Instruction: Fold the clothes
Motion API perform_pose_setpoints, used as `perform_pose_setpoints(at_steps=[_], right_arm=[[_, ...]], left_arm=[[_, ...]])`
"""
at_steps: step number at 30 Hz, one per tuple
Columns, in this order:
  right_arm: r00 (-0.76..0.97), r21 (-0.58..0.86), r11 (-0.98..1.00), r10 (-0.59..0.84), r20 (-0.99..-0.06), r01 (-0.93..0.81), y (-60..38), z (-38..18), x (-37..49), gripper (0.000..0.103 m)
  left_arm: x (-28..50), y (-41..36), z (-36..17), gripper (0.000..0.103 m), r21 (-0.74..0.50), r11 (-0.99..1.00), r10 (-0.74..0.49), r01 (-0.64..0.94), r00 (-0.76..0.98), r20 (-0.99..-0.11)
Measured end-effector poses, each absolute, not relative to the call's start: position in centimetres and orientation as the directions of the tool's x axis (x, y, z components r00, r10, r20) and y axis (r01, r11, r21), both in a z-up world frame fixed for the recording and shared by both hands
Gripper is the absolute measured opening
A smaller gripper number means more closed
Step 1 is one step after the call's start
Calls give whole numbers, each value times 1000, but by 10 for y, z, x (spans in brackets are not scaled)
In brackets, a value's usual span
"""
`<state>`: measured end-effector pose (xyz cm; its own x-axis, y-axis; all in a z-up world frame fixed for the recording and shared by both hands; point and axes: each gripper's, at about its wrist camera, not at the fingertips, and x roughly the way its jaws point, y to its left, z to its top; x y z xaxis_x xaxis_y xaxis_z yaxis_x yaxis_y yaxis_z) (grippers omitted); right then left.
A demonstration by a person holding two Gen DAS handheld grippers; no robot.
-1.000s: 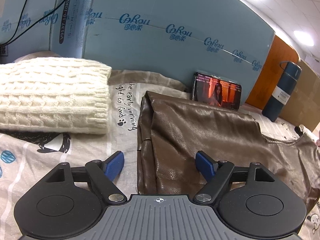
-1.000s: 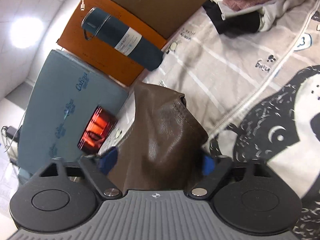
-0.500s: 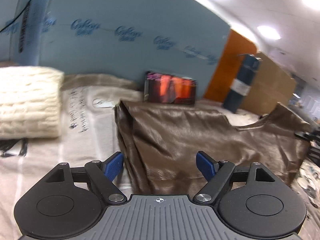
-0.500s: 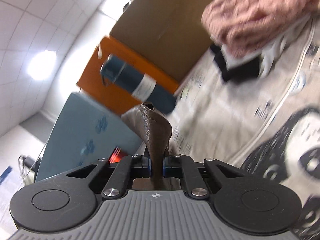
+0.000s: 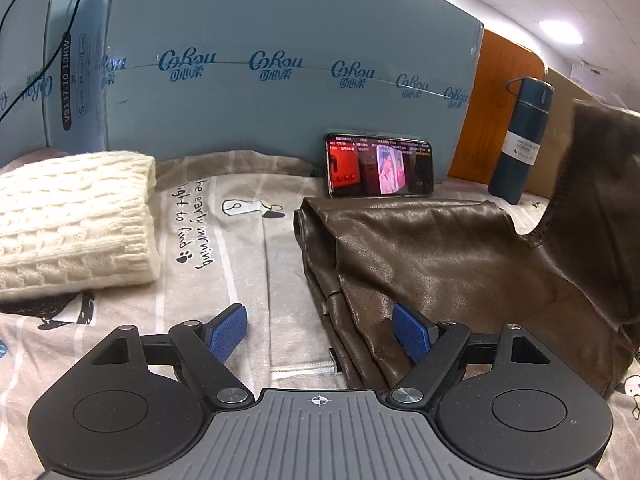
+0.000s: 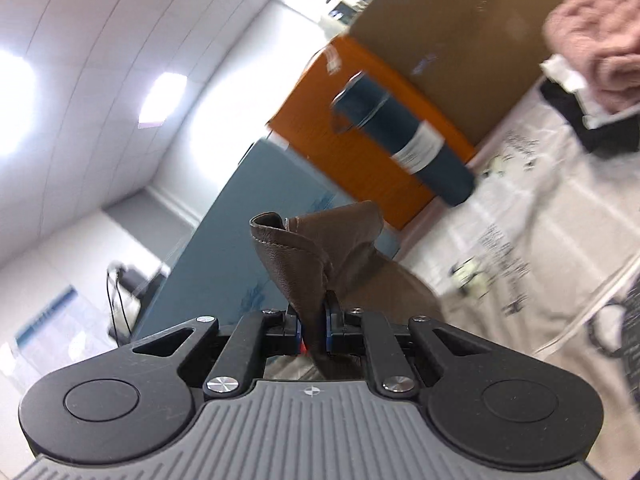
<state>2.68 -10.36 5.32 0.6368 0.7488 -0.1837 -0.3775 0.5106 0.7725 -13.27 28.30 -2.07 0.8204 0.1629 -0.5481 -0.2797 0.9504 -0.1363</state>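
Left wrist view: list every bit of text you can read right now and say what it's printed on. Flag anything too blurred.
"CoRou", repeated along the blue carton, with small Chinese characters beneath that I cannot make out.
"V9137-10-10KW", on a black label on the carton's left end.
"he early morning", "ight to find", on the printed bedsheet; line starts hidden.
"500ml", on the dark blue flask; the line above is too small.
Phone screen text: too small.
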Motion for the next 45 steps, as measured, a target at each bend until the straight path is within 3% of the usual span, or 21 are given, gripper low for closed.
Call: perform_pose_setpoints(at_steps=[8,14,17,18,19,21,25,32,38,41,45], right_arm=[[531,414,644,765,-366,-643,-2,50,-20,10],[427,333,581,794,-433,-743,18,33,-41,17],[374,295,541,800,-469,-788,27,24,-52,45],[357,283,527,801,-481,-802,31,21,-55,65],[339,270,511,801,-493,-816,34,19,-59,77],[303,251,479,802,-515,-841,40,13,-66,82],[190,352,388,855,-483,-852,32,19,-63,96],[23,598,313,897,-441,-738,26,8,-33,100],[72,587,242,952,-297,-773,-12,38,-23,100],[155,560,283,951,-266,-779,-33,47,-7,100],[231,578,335,941,-248,-744,-50,38,14,100]], left_arm=[[-132,284,-20,83,-148,948,157,-280,822,-548],[-133,284,-20,83,-150,948,157,-281,822,-547],[-132,284,-20,83,-148,948,160,-282,822,-546],[-132,284,-20,83,-147,948,161,-284,822,-546],[-133,284,-20,83,-146,947,164,-286,823,-544],[-134,284,-19,83,-141,946,174,-293,824,-540],[-143,283,-11,83,-126,936,233,-330,844,-483],[-171,293,7,83,-246,902,276,-355,912,-305],[-183,308,14,83,-371,847,301,-381,918,-257],[-190,316,14,83,-490,822,205,-289,954,-219],[-181,315,7,85,-699,709,-56,-93,981,-187]])
